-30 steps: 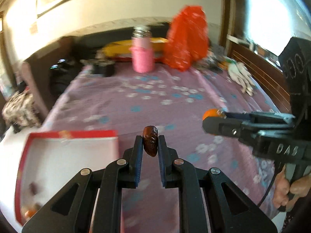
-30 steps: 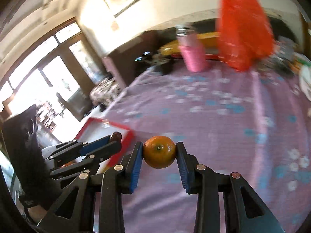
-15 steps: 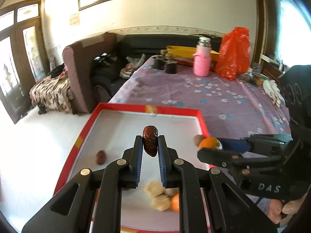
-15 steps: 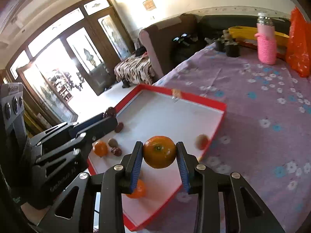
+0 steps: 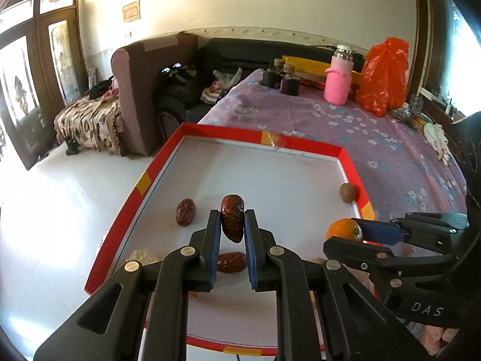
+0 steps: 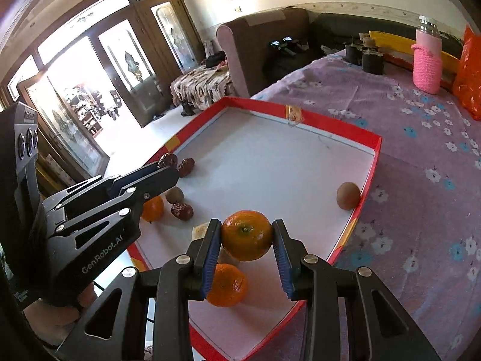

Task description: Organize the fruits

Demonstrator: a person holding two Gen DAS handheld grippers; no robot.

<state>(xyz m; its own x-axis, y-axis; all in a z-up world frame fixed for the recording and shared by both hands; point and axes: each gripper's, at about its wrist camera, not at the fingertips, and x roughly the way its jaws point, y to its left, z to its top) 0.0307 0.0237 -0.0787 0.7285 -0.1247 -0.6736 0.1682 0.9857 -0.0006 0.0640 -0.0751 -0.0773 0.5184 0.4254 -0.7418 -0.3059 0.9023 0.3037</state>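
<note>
The held red date (image 5: 232, 222) looks wrinkled and glossy; the held orange (image 6: 247, 234) has a pebbled, faintly shiny peel. Each black tool (image 5: 231, 231) seems matt plastic with ribbed blue pads and metal rivets. The tray (image 5: 303, 143) — smooth white floor, red card-like rim — lies on printed cloth (image 6: 421, 180).

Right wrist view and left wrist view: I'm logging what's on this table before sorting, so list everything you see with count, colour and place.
tray: one, red rim, white floor, at the table's edge
tablecloth: one, purple, flowered, under the tray
held orange: one, orange, in the right claw
held jujube: one, dark red, in the left claw
loose oranges: two, orange, on the tray floor
loose jujubes: two, dark red, tray floor
kiwi: one, brown, against the tray's right wall
bottle: one, pink knitted sleeve, far end
plastic bag: one, orange-red, beside the bottle
</note>
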